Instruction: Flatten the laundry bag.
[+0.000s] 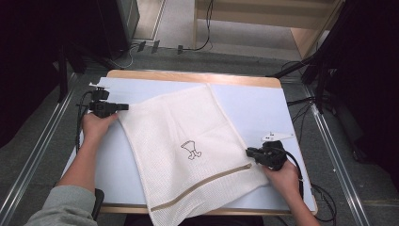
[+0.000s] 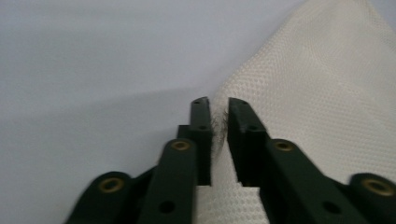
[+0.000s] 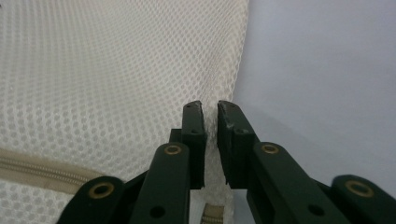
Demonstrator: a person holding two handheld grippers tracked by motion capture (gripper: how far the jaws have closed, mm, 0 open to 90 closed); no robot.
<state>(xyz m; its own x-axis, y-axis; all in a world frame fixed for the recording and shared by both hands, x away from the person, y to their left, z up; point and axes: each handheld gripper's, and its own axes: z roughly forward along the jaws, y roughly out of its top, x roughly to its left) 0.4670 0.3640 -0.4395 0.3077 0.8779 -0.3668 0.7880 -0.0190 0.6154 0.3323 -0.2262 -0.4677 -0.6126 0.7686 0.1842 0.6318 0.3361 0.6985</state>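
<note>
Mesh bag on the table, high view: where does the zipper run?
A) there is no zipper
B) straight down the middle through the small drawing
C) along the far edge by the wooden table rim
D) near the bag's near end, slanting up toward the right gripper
D: in the high view the tan zipper crosses the white mesh bag near its near end, rising toward the right gripper, below the small drawing.
</note>
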